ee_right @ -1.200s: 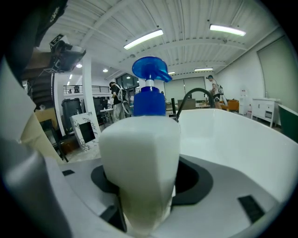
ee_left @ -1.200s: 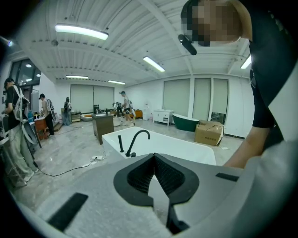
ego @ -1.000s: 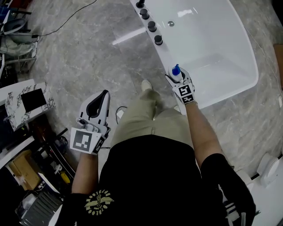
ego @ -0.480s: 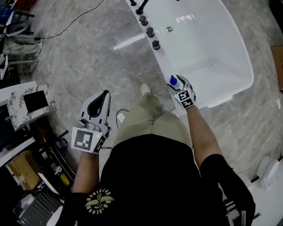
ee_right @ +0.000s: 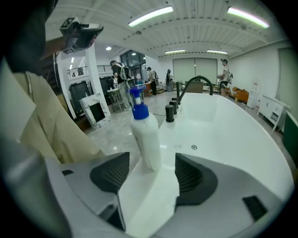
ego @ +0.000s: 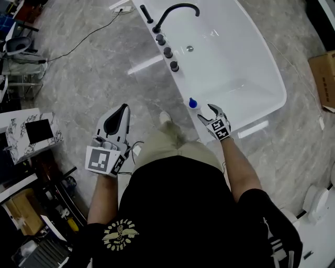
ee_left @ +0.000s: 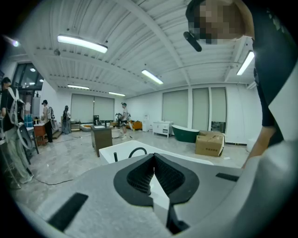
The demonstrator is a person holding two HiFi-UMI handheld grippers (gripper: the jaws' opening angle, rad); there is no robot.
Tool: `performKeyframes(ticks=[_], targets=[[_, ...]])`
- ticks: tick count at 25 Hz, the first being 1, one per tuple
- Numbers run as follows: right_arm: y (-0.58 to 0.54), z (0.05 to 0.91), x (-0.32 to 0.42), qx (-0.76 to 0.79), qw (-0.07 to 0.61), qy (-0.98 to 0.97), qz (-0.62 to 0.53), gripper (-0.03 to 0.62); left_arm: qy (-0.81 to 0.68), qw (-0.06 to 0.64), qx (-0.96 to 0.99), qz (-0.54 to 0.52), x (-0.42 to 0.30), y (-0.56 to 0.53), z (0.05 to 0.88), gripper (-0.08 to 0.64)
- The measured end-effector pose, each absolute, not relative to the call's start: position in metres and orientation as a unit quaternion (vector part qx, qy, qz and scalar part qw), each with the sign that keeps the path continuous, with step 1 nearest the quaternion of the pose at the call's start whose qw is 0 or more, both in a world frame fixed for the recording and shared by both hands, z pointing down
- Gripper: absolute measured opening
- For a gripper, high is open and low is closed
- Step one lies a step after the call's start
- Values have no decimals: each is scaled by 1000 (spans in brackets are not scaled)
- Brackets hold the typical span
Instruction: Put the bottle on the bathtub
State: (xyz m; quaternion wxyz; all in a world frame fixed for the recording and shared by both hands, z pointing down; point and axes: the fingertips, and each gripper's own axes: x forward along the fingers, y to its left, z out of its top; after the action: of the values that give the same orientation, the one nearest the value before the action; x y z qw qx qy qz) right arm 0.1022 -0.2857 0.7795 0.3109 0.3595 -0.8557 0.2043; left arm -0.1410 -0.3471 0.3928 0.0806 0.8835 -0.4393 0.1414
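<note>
While bottle (ee_right: 145, 132) stands on bathtub rim (ego: 183, 86) beside marble floor (ego: 94, 73), right tongs (ee_right: 151, 169) gape, left tongs (ee_left: 153, 160) sit closed.

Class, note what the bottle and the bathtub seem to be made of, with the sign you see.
Bottle: probably plastic; opaque white, smooth satin body, blue cap. Bathtub: glossy white, perhaps acrylic or enamel; light streaks reflect on its inner wall.

The grey marble floor (ego: 104, 68) carries the white bathtub (ego: 182, 86), a cardboard box (ego: 322, 78) beside it and a thin cable (ego: 84, 36). On the bathtub's broad rim stand a blue-capped bottle (ego: 193, 104), apparently upright, a row of dark knobs (ego: 167, 52) and a black curved spout (ego: 175, 9).
</note>
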Motion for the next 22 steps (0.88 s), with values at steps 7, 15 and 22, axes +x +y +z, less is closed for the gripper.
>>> performKeyframes(ticks=[7,15,22], targets=[[-282,645,144,419,189,-870,180,127,-426,70,899,80,-89,-362,365,9],[-278,456,200,470,24,-873,127,11,-426,69,900,55,-46,-341,346,9],[-254,371,224,453,6,-887,90,11,-445,55,893,43,-17,-309,326,9]])
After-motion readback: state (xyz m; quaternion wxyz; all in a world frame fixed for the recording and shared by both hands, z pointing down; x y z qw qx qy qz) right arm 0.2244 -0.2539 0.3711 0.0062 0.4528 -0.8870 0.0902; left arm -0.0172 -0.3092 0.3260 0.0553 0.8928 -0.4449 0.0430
